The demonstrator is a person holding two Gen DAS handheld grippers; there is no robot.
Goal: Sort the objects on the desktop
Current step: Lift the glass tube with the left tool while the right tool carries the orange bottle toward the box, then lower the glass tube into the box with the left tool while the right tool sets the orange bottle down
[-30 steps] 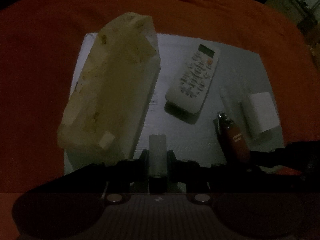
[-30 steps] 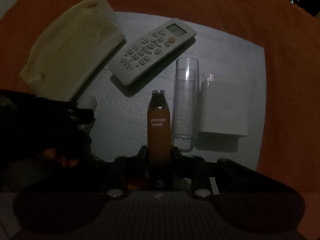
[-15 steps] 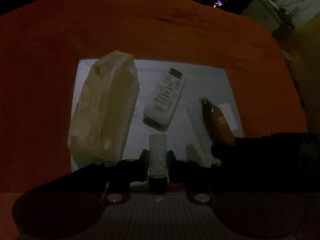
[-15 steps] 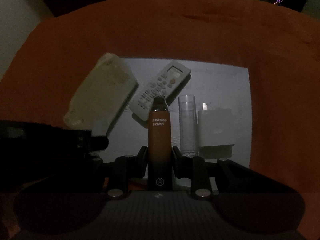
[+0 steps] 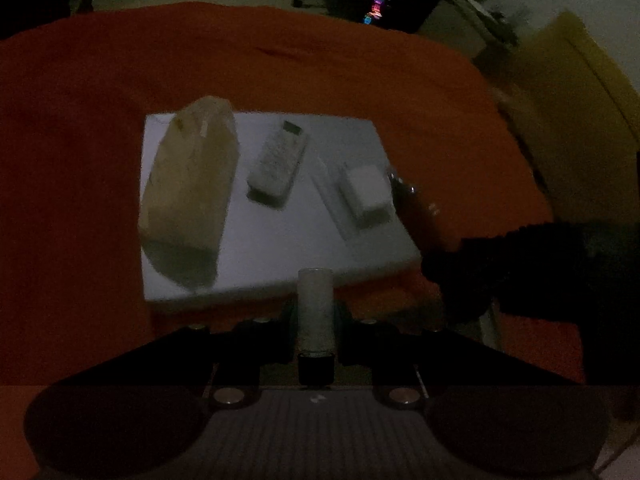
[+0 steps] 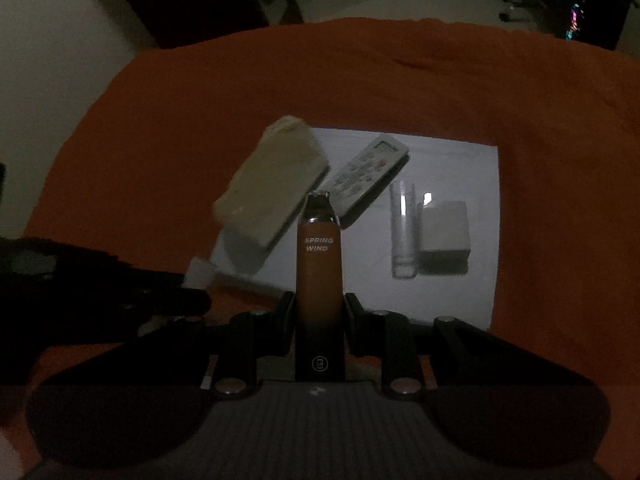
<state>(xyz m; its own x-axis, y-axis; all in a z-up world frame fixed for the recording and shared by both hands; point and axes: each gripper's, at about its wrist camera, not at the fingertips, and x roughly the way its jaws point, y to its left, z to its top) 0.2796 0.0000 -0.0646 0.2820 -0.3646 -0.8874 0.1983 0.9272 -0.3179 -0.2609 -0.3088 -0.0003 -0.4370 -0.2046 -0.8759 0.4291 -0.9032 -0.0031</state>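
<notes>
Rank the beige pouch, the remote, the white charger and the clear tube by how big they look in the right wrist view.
1. beige pouch
2. remote
3. white charger and clear tube: look about alike, not ranked.

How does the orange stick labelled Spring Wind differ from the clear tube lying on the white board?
The orange stick labelled Spring Wind is opaque and held in the right gripper, off the white board. The clear tube is see-through and lies on the board, untouched. Both are slim and elongated.

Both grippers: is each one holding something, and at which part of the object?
Left gripper clamps a white cylinder near its dark lower end. Right gripper clamps the orange SPRING WIND device around its lower half.
</notes>
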